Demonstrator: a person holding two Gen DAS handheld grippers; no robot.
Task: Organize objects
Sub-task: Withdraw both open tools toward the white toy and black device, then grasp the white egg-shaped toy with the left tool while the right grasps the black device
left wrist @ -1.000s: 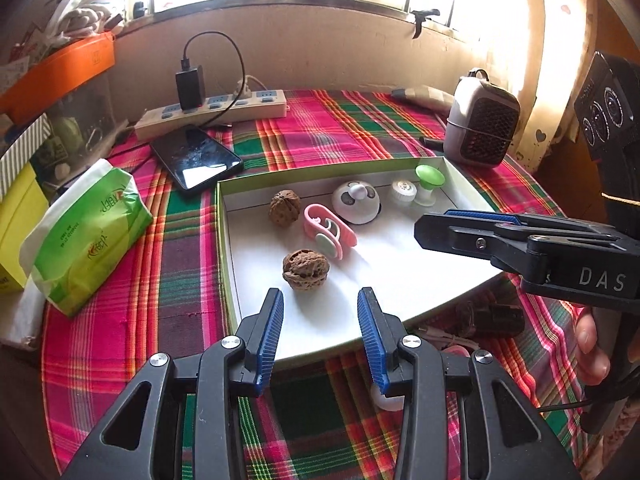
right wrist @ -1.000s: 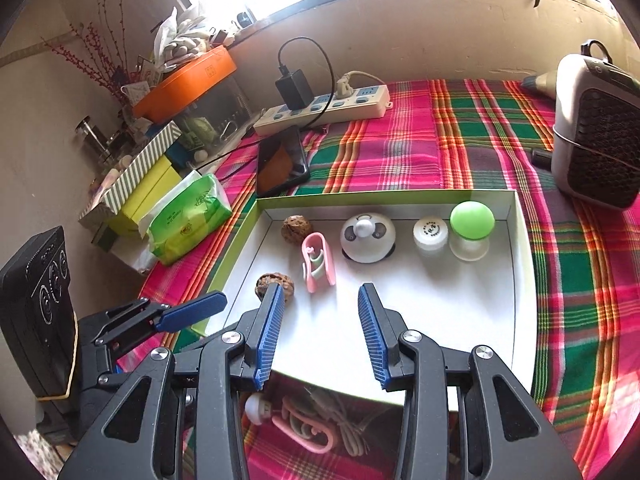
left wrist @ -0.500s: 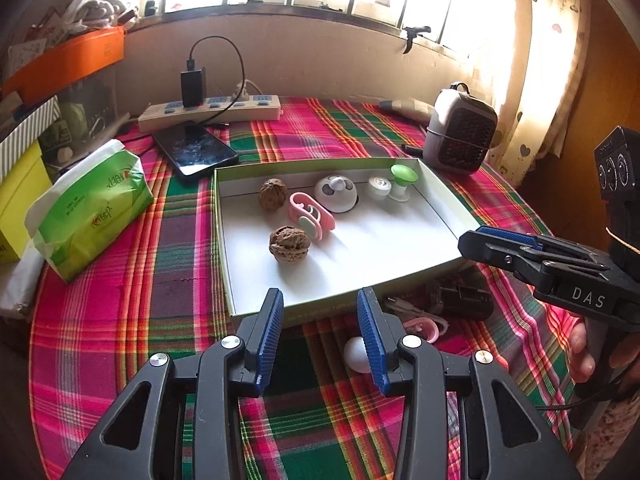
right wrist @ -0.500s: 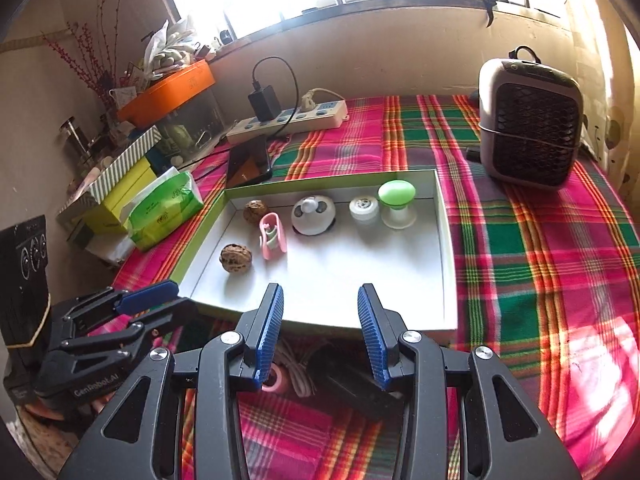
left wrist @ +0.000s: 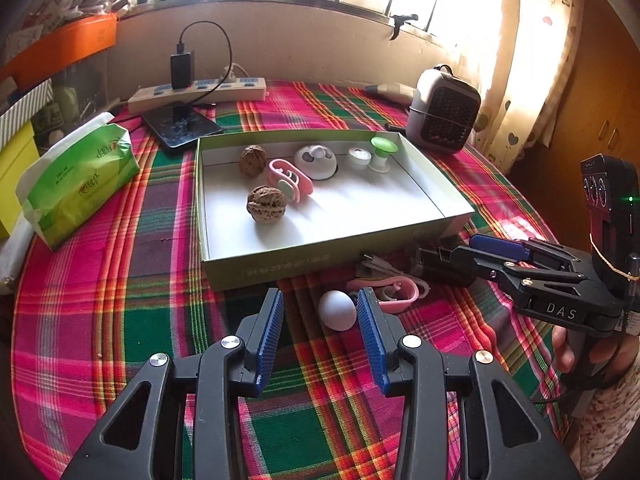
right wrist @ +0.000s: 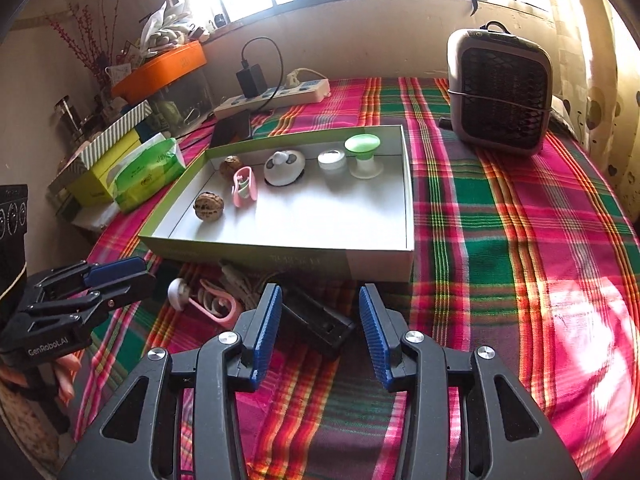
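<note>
Smooth white egg-shaped ball [left wrist: 337, 310] on plaid cloth, near side of green-rimmed box [left wrist: 304, 266], between parted left gripper [left wrist: 320, 316] fingers, right gripper [right wrist: 320, 316] also spread, holding nothing

Red-green plaid tablecloth [left wrist: 120, 280] — white-lined green tray [left wrist: 320, 252] — white egg [left wrist: 337, 310], pink clip [left wrist: 400, 288].

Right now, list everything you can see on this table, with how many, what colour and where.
box: 1, green outside, white inside, table centre
walnuts: 2, brown, left part of box
pink clip in box: 1, beside walnuts
round white gadget: 1, back of box
small white jar: 1, back of box
green-topped stand: 1, back right of box
white egg-shaped object: 1, cloth, front of box
pink clip outside: 1, front of box
black device: 1, front of box
tissue pack: 1, green, left
phone: 1, black, behind box
power strip: 1, white, back
heater: 1, grey, back right
left gripper: open
right gripper: open
</note>
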